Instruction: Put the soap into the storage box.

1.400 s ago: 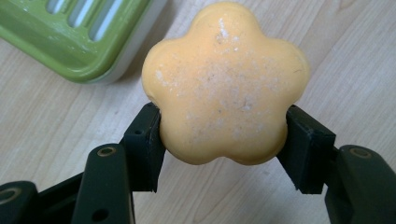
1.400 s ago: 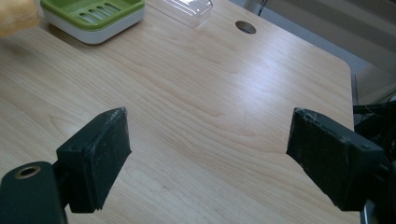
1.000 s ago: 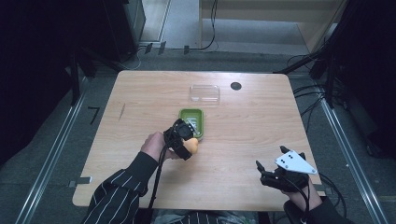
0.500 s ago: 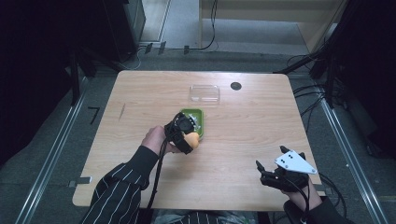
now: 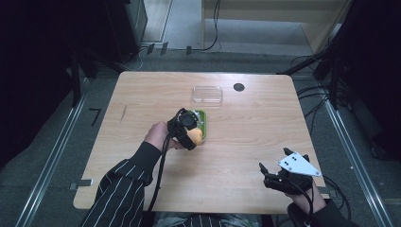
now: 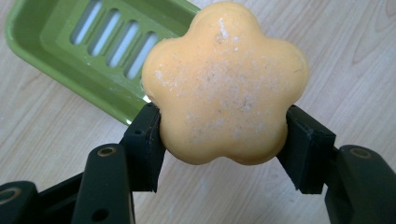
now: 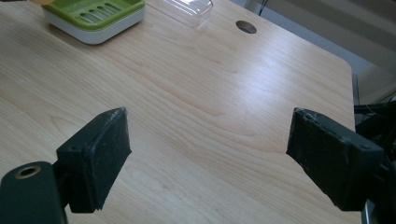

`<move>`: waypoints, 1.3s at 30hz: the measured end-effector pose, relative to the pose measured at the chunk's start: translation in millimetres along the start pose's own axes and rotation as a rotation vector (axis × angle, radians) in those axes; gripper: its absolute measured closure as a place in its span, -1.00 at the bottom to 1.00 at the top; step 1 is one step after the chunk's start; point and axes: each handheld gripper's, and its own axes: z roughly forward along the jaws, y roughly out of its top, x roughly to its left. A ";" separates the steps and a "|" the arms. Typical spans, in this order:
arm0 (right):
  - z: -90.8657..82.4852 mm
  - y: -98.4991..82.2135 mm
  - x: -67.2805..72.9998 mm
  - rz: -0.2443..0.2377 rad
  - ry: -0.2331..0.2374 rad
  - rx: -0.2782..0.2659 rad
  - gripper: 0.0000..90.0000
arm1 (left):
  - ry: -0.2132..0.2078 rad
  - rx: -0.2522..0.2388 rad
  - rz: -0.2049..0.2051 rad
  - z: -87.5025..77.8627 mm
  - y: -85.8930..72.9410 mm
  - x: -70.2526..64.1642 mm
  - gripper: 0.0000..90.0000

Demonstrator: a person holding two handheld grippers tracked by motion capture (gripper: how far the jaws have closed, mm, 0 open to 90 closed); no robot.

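My left gripper (image 6: 224, 140) clamped on flower-shaped orange soap (image 6: 225, 84), just beside green soap dish (image 6: 60, 51), my right gripper (image 7: 210, 154) jaws apart over bare table (image 7: 210, 93)

Dim surroundings, evenly lit, sharp close-ups

Soap dish (image 6: 79, 56) cut off by frame edge, near rim behind soap (image 6: 224, 84). In high view, dish (image 5: 202, 118) mostly hidden under left hand-held gripper (image 5: 191, 135); contents perhaps unreadable.

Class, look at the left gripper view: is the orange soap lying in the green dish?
No: the left gripper holds the orange soap above the table, beside the green dish.
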 end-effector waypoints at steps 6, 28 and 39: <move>0.4 0.3 -0.1 -0.003 0.001 0.004 -0.69 | 0.000 -0.008 -0.005 -0.5 3.6 6.0 -0.12; 0.2 0.1 0.0 -0.002 0.000 0.004 -0.70 | 0.013 -0.020 -0.022 -1.4 14.3 29.2 -0.12; 0.2 0.0 -0.2 -0.003 0.001 0.003 -0.70 | 0.015 -0.017 -0.024 5.8 19.8 36.9 -0.12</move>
